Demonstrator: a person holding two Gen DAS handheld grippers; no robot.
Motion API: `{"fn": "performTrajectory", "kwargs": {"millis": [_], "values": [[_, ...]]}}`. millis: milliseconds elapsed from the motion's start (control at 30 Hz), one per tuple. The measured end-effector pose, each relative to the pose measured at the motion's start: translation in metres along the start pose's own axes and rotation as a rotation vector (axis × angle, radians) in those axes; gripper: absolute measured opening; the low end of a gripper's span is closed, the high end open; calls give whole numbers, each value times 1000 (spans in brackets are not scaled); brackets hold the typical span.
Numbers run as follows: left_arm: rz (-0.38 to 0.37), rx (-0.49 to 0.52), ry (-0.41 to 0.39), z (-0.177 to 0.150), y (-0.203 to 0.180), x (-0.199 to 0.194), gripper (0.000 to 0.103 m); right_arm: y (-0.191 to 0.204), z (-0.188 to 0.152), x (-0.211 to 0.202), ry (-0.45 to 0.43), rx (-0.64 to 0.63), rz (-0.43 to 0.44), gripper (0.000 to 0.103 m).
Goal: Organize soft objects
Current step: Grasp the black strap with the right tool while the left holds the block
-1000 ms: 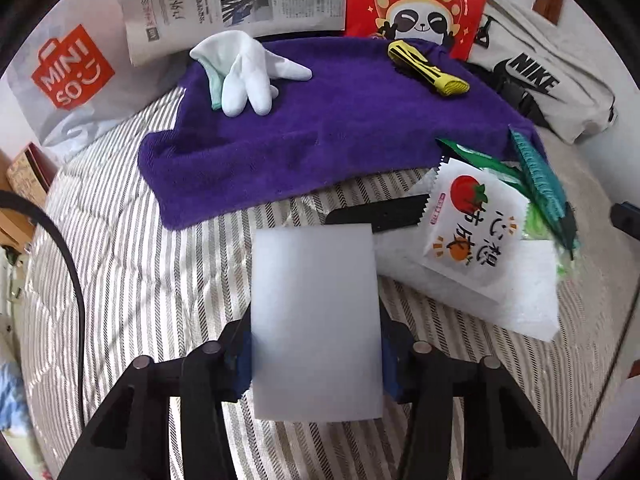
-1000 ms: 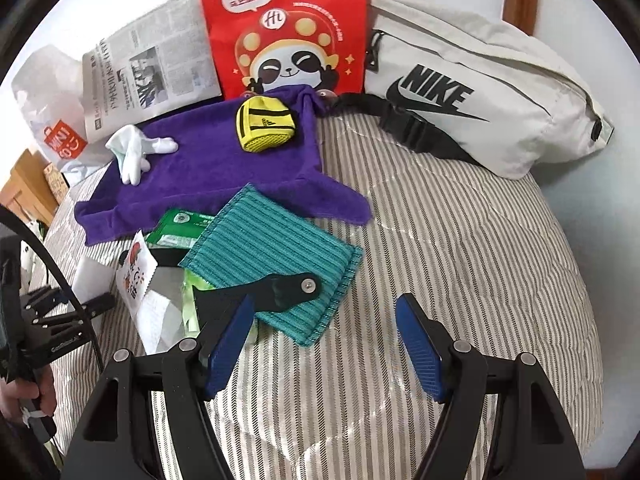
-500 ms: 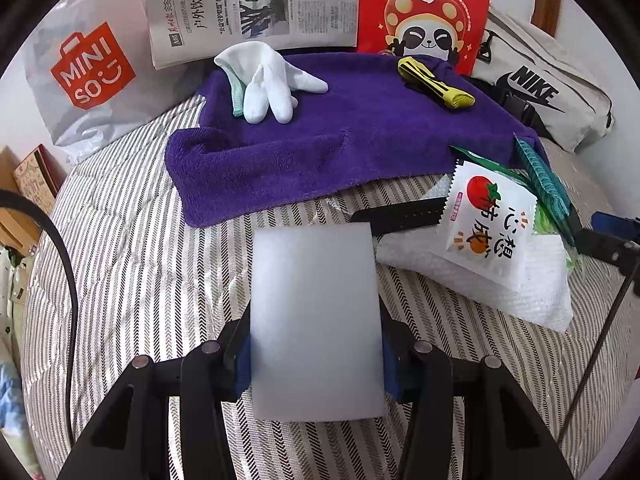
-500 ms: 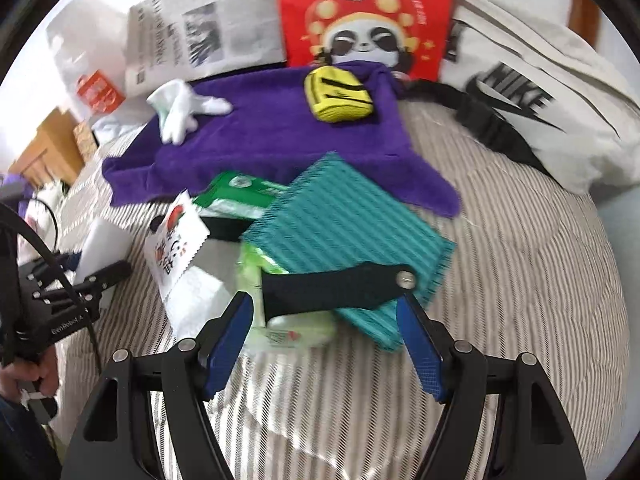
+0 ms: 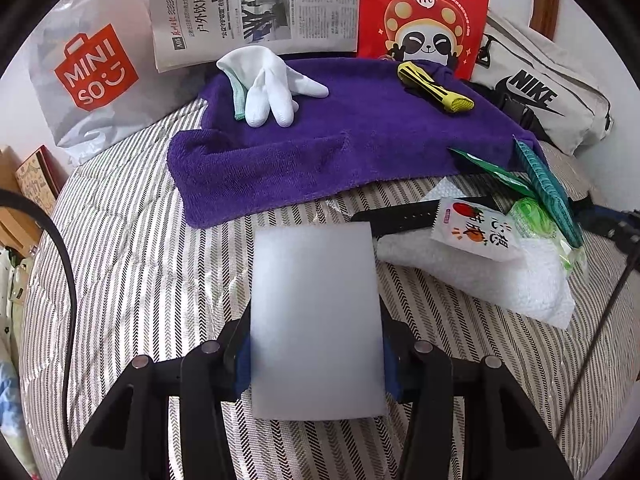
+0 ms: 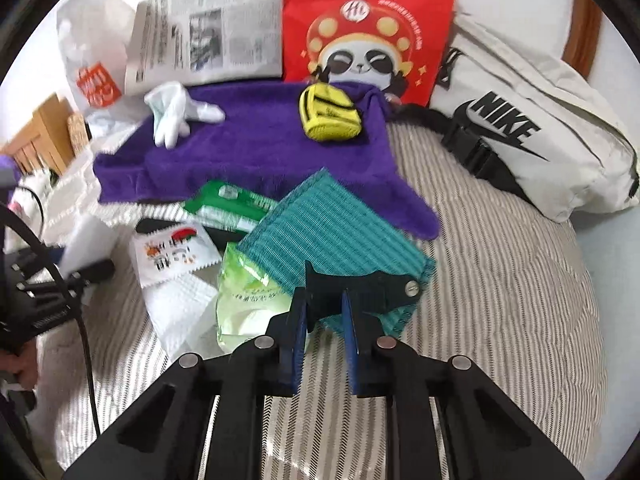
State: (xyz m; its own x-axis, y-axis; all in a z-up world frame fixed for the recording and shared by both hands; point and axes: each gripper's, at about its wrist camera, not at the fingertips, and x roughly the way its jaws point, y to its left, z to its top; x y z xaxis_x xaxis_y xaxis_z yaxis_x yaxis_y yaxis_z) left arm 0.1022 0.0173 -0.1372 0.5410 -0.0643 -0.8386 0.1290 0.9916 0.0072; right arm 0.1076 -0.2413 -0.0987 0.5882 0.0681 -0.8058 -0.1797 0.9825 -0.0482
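Glove (image 5: 276, 90) and pouch (image 5: 436, 90) on towel (image 5: 320, 152), newspaper (image 5: 256, 8) behind, waist bag (image 5: 552, 96) right

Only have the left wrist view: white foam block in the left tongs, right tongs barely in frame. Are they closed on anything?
Observer: Yes. The right tongs are shut on the black strap, near its riveted end.
Operator: What's under that end?
Observer: The teal ribbed cloth, lying flat. The strap end crosses its near corner.
Operator: And the green pack beside it?
Observer: A pale green packet lies left of the tongs. The cloth overlaps its far edge.
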Motion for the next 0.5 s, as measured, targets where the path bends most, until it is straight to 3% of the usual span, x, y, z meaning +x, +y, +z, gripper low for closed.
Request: {"fn": "performTrajectory", "kwargs": {"millis": [167,300,500], "values": [[2,-7,-7,-1,0,0,48,-20,7,-13,-29,62,1,10],[1,-7,-6,-1,0,0,48,-31,10,-18,-37,74,-55,8],[3,-2,3,0,0,0,48,-55,11,-4,-9,130,-92,8]]}}
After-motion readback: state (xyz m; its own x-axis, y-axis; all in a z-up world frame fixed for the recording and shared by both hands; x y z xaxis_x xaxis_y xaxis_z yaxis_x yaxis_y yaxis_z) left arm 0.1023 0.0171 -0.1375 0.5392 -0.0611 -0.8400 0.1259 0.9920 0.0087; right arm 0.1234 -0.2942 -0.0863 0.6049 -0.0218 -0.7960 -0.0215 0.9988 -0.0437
